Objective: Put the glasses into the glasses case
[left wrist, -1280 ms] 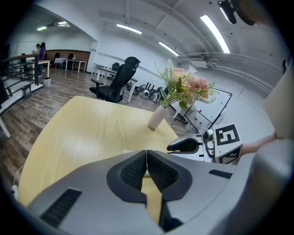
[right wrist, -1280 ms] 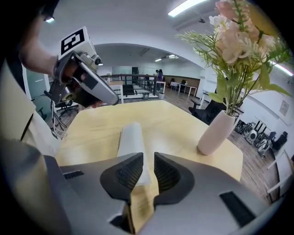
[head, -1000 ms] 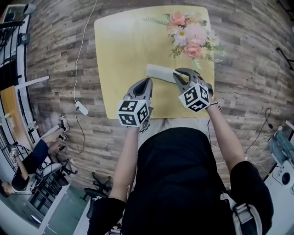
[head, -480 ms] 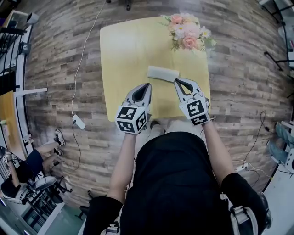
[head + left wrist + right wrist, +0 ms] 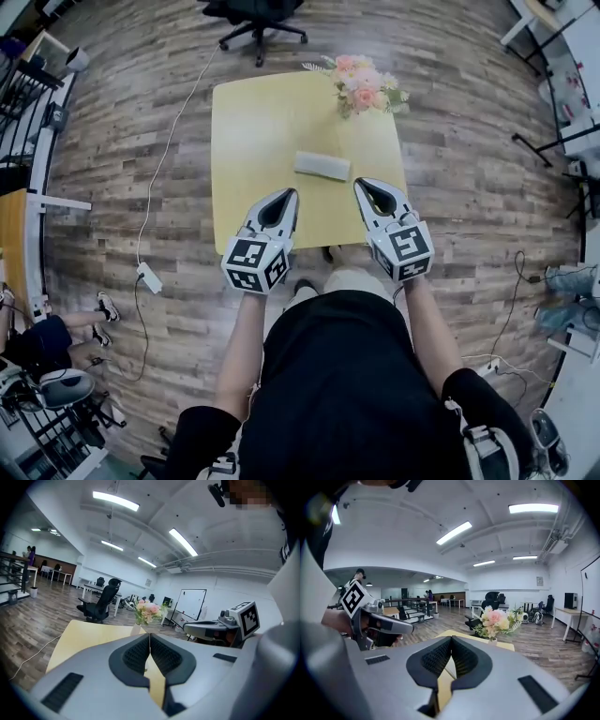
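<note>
A pale, closed glasses case [image 5: 322,165] lies in the middle of the yellow table [image 5: 253,122]. No glasses show in any view. My left gripper [image 5: 288,194] hangs over the table's near edge, jaws shut and empty, below and left of the case. My right gripper [image 5: 361,185] is level with it on the right, also shut with nothing held, close to the case's near right corner but apart from it. In the left gripper view the jaws [image 5: 150,637] meet above the table. The right gripper view shows its jaws [image 5: 451,639] closed too.
A vase of pink flowers [image 5: 364,82] stands at the table's far right corner. Beyond the table is a black office chair [image 5: 258,14]. A white cable with an adapter [image 5: 145,277] lies on the wooden floor at left. A seated person [image 5: 37,342] is at far left.
Both grippers have risen and drawn back from the case toward the near edge. The right jaws, slightly apart beside the case before, are closed. The case has stayed put.
</note>
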### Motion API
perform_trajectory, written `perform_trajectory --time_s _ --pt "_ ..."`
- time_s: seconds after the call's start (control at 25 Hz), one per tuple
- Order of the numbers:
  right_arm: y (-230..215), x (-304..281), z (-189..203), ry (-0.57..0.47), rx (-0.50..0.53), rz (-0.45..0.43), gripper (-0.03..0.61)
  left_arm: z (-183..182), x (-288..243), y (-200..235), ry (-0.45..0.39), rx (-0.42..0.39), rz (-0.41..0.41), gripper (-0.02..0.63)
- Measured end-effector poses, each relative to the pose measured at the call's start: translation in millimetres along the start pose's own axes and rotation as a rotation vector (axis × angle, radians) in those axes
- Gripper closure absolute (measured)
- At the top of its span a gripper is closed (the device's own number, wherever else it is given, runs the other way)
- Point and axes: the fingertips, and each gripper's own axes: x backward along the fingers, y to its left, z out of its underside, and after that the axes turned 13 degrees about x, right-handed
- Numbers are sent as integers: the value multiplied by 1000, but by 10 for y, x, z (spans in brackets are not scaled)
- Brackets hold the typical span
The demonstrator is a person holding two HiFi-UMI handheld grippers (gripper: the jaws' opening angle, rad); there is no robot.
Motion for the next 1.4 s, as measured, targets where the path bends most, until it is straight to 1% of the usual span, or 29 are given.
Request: perform_trajectory --time_s 0.16,0.32,0.52,0.8,1.08,1.4 --pt "160 265 -249 -41 41 -1 563 -69 245 -147 -37 -16 6 590" --pt "313 445 -365 -90 3 -5 563 -101 520 -233 -63 -24 11 591" --pt "463 651 -435 -105 9 -12 565 -58 768 -370 -83 -9 14 591" --pt "624 774 -486 -119 -20 -22 565 -103 936 -458 -101 -31 23 591" --pt "766 814 -511 -124 3 -35 565 -47 1030 -482 -104 -30 25 591" --pt "771 842 -503 -118 22 -34 565 5 1039 -517 -98 -32 34 591"
